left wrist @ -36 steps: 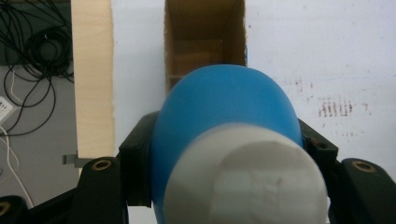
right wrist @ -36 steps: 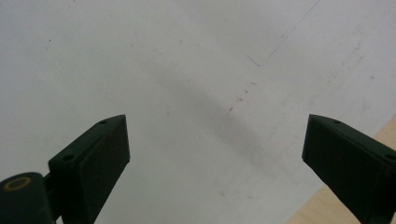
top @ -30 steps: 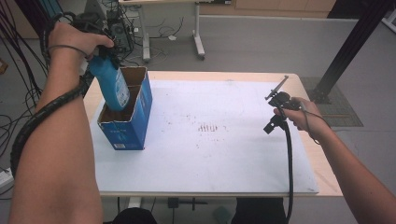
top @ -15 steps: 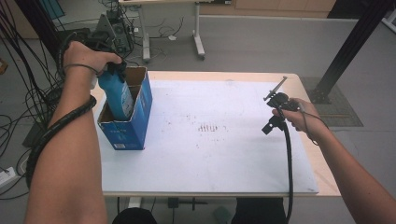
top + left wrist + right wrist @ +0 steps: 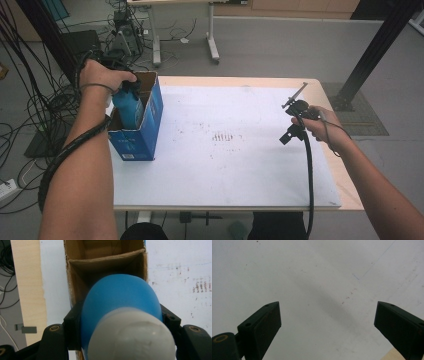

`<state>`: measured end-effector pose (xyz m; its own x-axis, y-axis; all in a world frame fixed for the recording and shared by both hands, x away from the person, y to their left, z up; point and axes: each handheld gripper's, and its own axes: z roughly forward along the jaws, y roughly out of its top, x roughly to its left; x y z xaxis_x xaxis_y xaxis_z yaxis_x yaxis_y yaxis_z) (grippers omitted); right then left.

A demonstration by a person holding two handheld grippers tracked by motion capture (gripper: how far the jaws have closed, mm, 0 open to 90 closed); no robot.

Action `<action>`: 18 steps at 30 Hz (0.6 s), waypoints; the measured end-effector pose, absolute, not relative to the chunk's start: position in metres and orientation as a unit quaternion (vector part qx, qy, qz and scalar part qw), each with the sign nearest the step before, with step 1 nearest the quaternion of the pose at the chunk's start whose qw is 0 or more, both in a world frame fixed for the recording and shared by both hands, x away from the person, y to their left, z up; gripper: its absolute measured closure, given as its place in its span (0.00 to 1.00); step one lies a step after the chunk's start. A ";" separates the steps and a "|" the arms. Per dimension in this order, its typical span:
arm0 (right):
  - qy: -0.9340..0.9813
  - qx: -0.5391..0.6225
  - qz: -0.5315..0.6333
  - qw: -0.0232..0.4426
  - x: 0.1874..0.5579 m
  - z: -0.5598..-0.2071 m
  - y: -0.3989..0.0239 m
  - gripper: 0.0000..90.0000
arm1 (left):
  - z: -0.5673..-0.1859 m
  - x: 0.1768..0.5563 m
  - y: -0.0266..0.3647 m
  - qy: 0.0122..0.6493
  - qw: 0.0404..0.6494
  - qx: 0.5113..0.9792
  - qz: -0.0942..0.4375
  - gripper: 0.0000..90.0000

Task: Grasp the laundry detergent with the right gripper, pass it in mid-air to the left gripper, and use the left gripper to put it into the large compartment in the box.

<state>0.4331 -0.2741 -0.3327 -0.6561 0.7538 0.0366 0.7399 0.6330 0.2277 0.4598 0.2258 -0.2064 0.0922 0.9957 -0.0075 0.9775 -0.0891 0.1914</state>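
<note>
The blue bottle [image 5: 128, 106] is clamped by the left gripper [image 5: 120, 322] and half lowered into the box [image 5: 150, 120]; the right gripper [image 5: 327, 322] is held spread, empty.

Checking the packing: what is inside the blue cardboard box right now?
The blue bottle, gripped by the left gripper, stands partly inside the blue cardboard box. Brown inner walls show behind it; the box floor and bottle base are hidden.

tongs [image 5: 120, 322] clamped on blue bottle [image 5: 120, 295], above open cardboard box [image 5: 105, 265]
</note>
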 end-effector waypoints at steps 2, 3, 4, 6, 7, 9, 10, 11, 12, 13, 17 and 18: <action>0.903 0.413 0.112 0.030 0.433 -0.333 -0.274 0.08 | -0.211 0.460 0.226 0.673 0.073 0.734 0.060 0.42; 0.903 0.413 0.115 0.029 0.433 -0.333 -0.274 0.08 | -0.213 0.460 0.226 0.673 0.073 0.734 0.059 0.42; 0.903 0.413 0.115 0.028 0.433 -0.333 -0.274 0.08 | -0.214 0.459 0.226 0.673 0.073 0.734 0.060 0.42; 0.903 0.413 0.117 0.028 0.433 -0.333 -0.274 0.08 | -0.218 0.459 0.226 0.672 0.073 0.734 0.060 0.42; 0.903 0.412 0.117 0.028 0.433 -0.333 -0.274 0.08 | -0.219 0.459 0.226 0.671 0.072 0.735 0.061 0.42; 0.904 0.411 0.117 0.029 0.432 -0.333 -0.273 0.08 | -0.223 0.458 0.226 0.672 0.071 0.735 0.062 0.42; 0.904 0.410 0.118 0.027 0.432 -0.333 -0.273 0.08 | -0.225 0.458 0.226 0.672 0.071 0.734 0.062 0.42; 0.904 0.409 0.119 0.028 0.432 -0.333 -0.272 0.08 | -0.226 0.458 0.225 0.672 0.070 0.735 0.062 0.42; 0.904 0.410 0.119 0.027 0.432 -0.333 -0.272 0.08 | -0.228 0.458 0.225 0.672 0.070 0.735 0.062 0.42; 0.904 0.410 0.119 0.026 0.432 -0.334 -0.272 0.08 | -0.230 0.458 0.225 0.672 0.071 0.735 0.061 0.42; 0.904 0.409 0.117 0.027 0.432 -0.334 -0.270 0.08 | -0.238 0.457 0.226 0.671 0.071 0.736 0.057 0.42; 0.905 0.408 0.116 0.027 0.431 -0.335 -0.270 0.08 | -0.239 0.456 0.226 0.672 0.071 0.735 0.056 0.42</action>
<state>0.4314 -0.2702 -0.3349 -0.6654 0.7451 0.0455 0.7324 0.6399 0.2325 0.4563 0.2261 -0.2394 0.0903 0.9958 -0.0127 0.9800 -0.0866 0.1794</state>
